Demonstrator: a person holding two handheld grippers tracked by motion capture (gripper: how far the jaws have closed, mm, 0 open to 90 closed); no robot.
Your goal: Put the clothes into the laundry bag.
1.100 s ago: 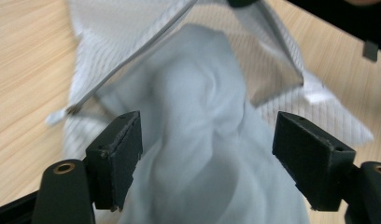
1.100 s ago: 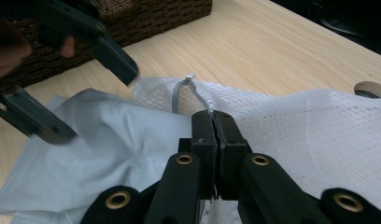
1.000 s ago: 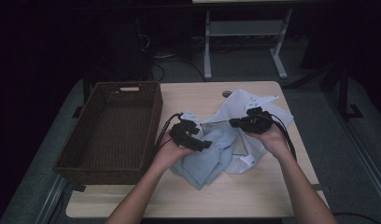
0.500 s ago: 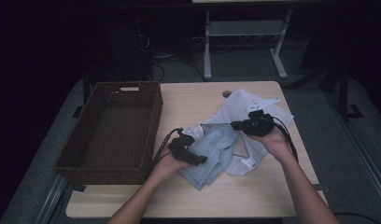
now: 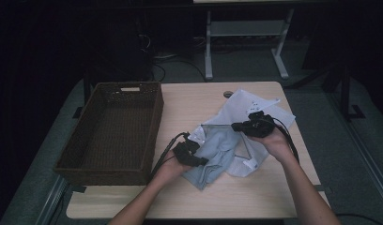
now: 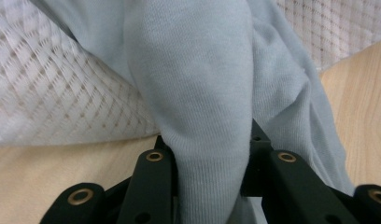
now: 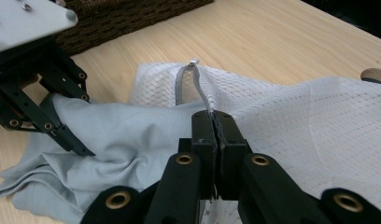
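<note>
High view, my left hand-held gripper (image 5: 197,158) just closed, clamped on blue-grey garment (image 5: 218,157) lying mid-bench (image 5: 189,108), my right hand-held gripper (image 5: 236,125) pinched shut on white mesh garment (image 5: 255,105), wicker basket (image 5: 110,131) alongside.

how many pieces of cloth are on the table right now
2: a light blue garment pinched by the left gripper, and a white mesh bag beside and under it, its edge clamped by the right gripper. More could lie underneath.
</note>
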